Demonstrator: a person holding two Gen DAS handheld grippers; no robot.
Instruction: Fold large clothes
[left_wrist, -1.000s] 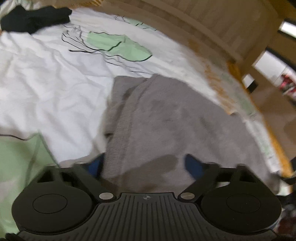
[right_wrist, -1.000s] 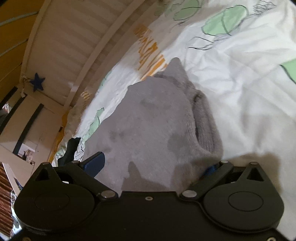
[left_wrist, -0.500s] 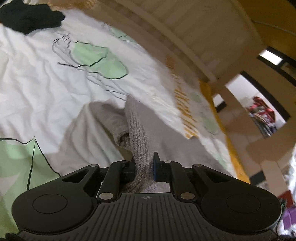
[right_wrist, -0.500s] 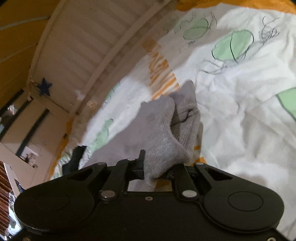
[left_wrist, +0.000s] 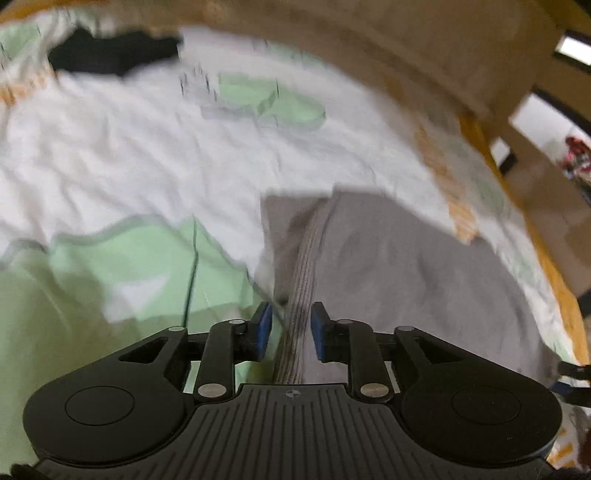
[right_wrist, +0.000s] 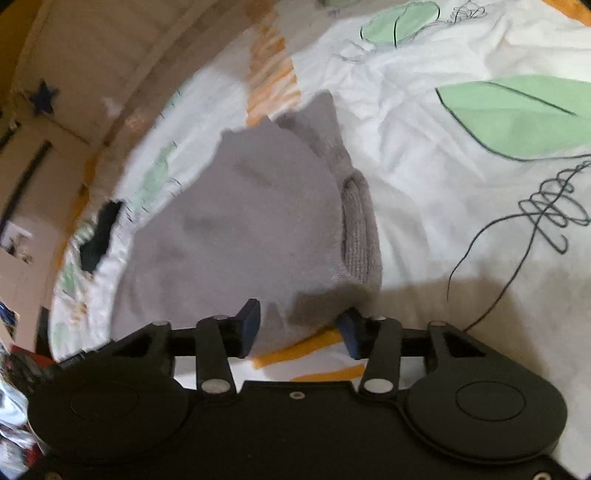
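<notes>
Both tongs opening, no grip: left tongs (left_wrist: 289, 330) straddle grey sweater (left_wrist: 399, 266) ribbed hem; right tongs (right_wrist: 300, 328) over near corner.

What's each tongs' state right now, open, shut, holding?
Left tongs: opening; ribbed edge of the grey sweater between the pads, not pinched.
Right tongs: opening, sweater corner between the pads, released.

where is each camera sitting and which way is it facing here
Left wrist: sits on the left gripper, looking down along its opening blue pads at the grey sweater's ribbed edge between them, untouched; bedsheet beyond.
Right wrist: sits on the right gripper, jaws opening over the sweater's corner, ribbed cuff ahead.
Shared: the grey sweater, the leaf-print bedsheet, a black garment.
</notes>
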